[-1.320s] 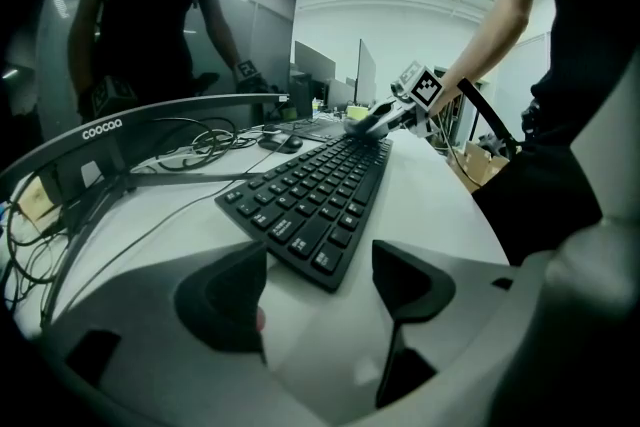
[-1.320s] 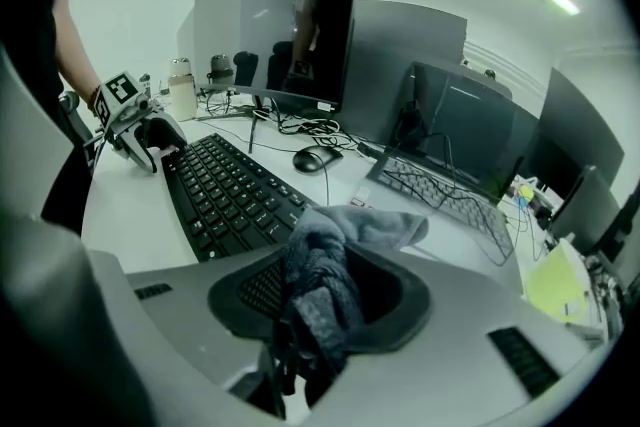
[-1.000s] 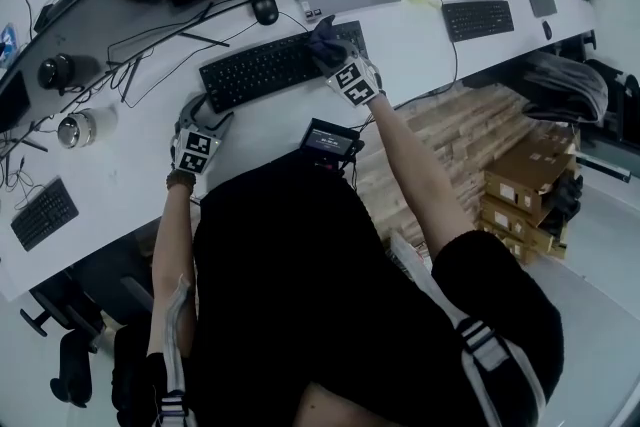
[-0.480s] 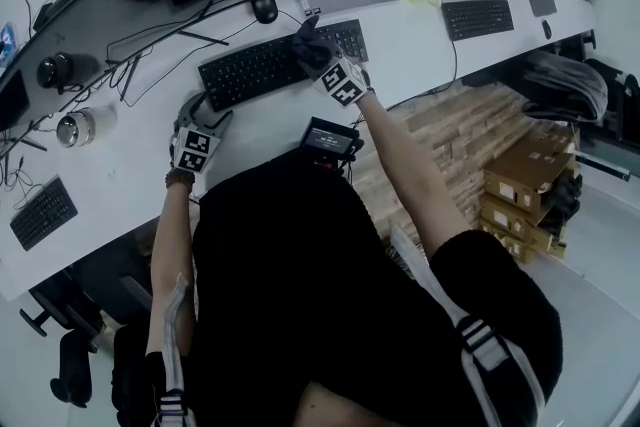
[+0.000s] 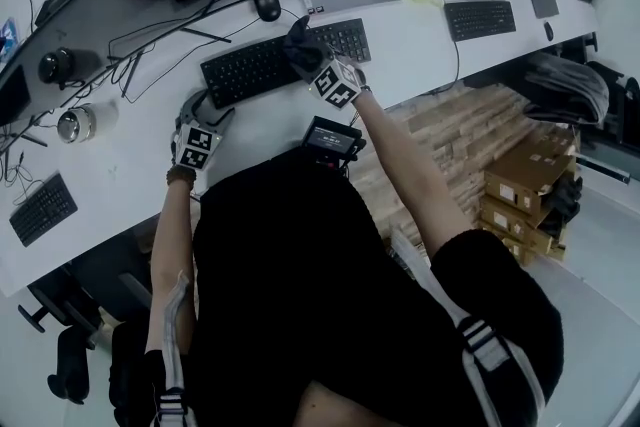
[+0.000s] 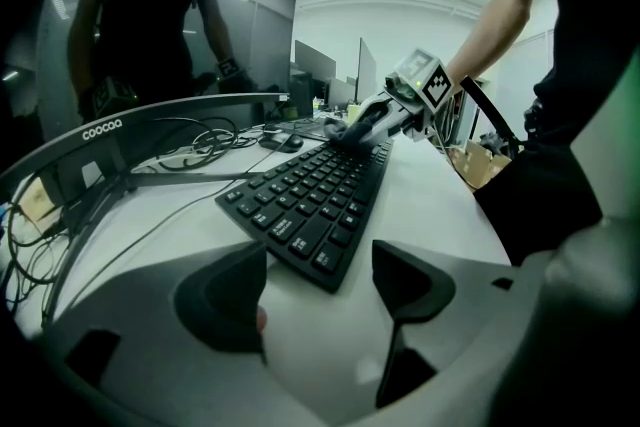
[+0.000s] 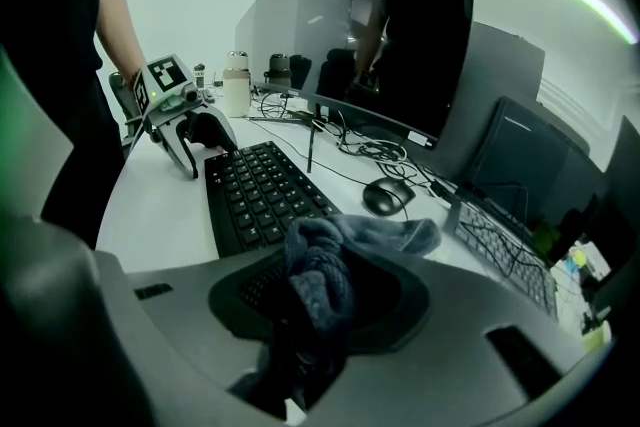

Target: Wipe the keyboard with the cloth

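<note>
Right claw (image 5: 300, 53) is clamped on the cloth (image 5: 296, 39), jaws drawn in narrow with the dark, bunched fabric squeezed between them. In the right gripper view the cloth (image 7: 322, 277) bulges out past the jaws, one loose fold trailing off to the right. It sits down on the keyboard (image 5: 250, 68), a little right of the middle, covering the keys there. The black keyboard lies on the white table (image 5: 130, 165), slanted across the head view, right in front of the person.

Over to the left claw (image 5: 201, 107): jaws spread wide, nothing between them but bare table. Its own view shows the near corner of the keyboard (image 6: 312, 203) just ahead of the jaws, close but not inside them. From the right gripper view, the left claw (image 7: 205, 153) stands with its tips down at the table just beside the keyboard's far end.

Behind the keyboard, a black mouse (image 5: 265, 5) rests among loose cables, with a curved monitor (image 7: 400, 35) beyond it.
</note>
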`<state>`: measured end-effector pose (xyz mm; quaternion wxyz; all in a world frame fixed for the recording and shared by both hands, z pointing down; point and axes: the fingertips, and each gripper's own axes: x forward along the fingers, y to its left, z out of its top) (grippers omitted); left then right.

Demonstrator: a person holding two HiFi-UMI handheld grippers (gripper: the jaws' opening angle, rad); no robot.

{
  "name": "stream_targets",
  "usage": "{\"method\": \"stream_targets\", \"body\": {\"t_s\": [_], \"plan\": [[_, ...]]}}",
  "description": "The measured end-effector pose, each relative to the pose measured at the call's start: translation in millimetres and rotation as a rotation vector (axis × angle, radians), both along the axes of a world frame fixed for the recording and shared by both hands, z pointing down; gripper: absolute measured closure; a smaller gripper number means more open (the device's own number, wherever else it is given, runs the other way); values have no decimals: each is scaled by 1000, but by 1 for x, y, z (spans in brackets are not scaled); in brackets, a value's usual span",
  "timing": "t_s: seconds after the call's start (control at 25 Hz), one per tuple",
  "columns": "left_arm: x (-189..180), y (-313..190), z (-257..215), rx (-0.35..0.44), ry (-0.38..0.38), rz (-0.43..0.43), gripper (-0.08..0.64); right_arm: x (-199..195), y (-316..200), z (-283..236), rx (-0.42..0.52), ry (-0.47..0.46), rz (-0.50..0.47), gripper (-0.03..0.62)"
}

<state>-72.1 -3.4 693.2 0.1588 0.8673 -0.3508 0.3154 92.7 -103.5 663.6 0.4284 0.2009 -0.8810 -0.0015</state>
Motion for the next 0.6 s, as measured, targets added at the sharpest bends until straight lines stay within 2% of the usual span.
{"method": "stream_targets", "body": {"t_s": [0.6], "plan": [[1, 0, 1, -2, -5, -2, 235, -51, 17, 1, -24, -20, -160, 465]]}}
